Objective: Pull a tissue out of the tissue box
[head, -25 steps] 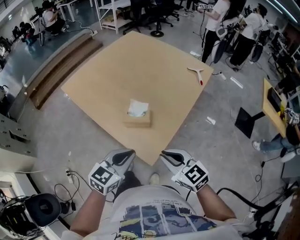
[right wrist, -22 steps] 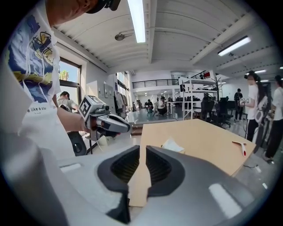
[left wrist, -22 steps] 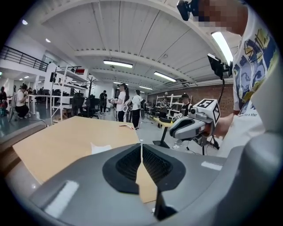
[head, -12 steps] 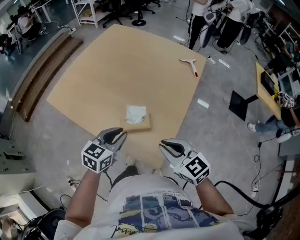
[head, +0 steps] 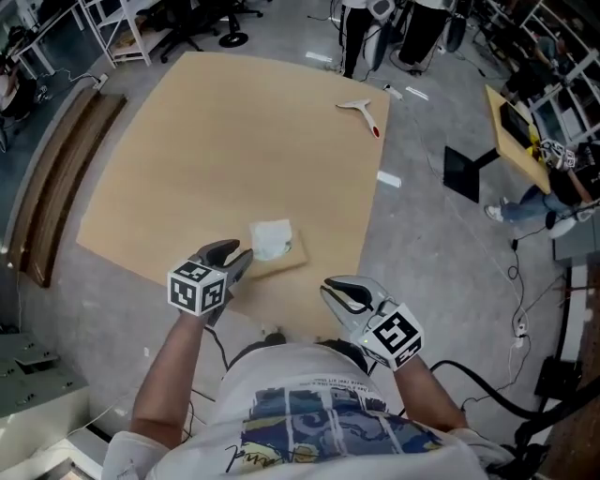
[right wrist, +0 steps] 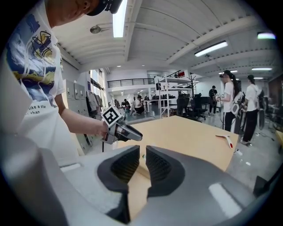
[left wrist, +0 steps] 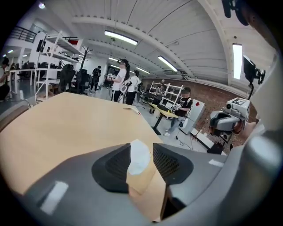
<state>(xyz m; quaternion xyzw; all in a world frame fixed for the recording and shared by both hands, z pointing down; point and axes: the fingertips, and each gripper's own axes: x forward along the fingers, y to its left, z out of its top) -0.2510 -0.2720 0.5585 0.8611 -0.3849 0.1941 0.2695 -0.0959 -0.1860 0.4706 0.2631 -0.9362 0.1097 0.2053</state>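
A brown cardboard tissue box (head: 281,253) lies near the front edge of the tan table (head: 216,141), with a white tissue (head: 272,234) sticking up from its top. My left gripper (head: 236,258) hovers just at the box's near left side. Along its jaws I see the tissue (left wrist: 139,158) and the box (left wrist: 143,185) in the gap; the jaws are opening and the pads do not press on anything. My right gripper (head: 333,289) hangs off the table's front edge, right of the box, shut (right wrist: 142,150) with nothing in it.
A T-shaped tool with a red handle (head: 361,108) lies at the table's far right corner. People (head: 356,19) stand beyond the far edge. A small wooden side table (head: 511,122) and a black floor stand (head: 464,169) are to the right; planks (head: 47,187) lie left.
Both grippers came forward toward the table. The left one travelled further, dropping to the box's near left side, and its jaws spread apart. The right moved only a little.
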